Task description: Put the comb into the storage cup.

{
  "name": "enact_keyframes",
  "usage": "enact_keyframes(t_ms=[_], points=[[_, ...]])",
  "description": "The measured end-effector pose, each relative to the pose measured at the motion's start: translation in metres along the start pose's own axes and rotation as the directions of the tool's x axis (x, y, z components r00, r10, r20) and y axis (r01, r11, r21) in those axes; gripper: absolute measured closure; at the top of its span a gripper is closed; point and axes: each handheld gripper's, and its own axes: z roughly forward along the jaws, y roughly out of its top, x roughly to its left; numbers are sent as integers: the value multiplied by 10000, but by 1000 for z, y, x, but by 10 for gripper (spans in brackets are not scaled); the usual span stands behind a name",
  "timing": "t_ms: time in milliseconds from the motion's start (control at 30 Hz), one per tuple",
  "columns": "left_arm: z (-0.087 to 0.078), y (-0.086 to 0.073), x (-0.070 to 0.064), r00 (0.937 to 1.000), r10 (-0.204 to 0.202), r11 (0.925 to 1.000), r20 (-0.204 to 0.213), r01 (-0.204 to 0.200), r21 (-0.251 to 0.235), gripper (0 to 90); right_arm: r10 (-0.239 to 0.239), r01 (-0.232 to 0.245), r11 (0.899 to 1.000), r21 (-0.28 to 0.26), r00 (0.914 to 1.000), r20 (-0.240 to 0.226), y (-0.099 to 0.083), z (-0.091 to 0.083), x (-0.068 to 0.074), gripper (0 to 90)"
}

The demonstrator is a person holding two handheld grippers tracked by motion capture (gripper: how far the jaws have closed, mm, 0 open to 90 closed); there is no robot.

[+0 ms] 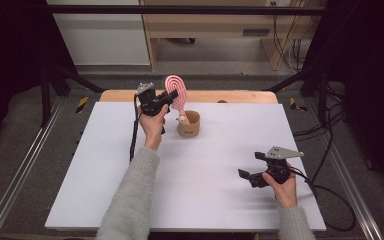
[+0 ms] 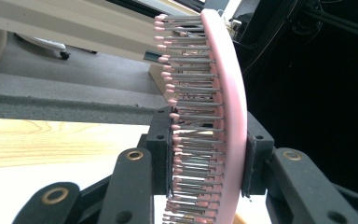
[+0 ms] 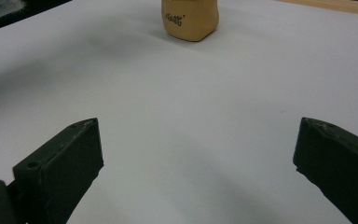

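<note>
A pink hairbrush [image 1: 176,91] stands nearly upright over a tan cup [image 1: 189,124] near the table's far edge, its handle end down inside the cup. My left gripper [image 1: 170,97] is shut on the brush's head. In the left gripper view the pink brush [image 2: 219,98] with its metal bristles is clamped between the two black jaws. My right gripper [image 1: 247,176] rests low near the front right of the white table, jaws spread wide with nothing between them. In the right gripper view the tan cup [image 3: 190,18] stands far ahead on the white surface.
The white tabletop [image 1: 215,165] spreads between the two grippers. A wooden strip [image 1: 230,96] runs along its far edge. Black cables [image 1: 330,200] trail off the right side. Metal rails [image 1: 20,170] flank the table.
</note>
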Motion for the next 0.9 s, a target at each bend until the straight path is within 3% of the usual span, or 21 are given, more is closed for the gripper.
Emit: enact_keyframes(t_ms=[567, 900], points=[[-3, 0, 2, 9997, 204, 9998, -116, -203, 63, 615, -12, 12, 10000, -19, 10000, -17, 0, 0, 0, 17], [-3, -1, 7, 9990, 361, 9986, -267, -350, 406, 551, -21, 21, 10000, 7, 10000, -21, 0, 0, 0, 17]])
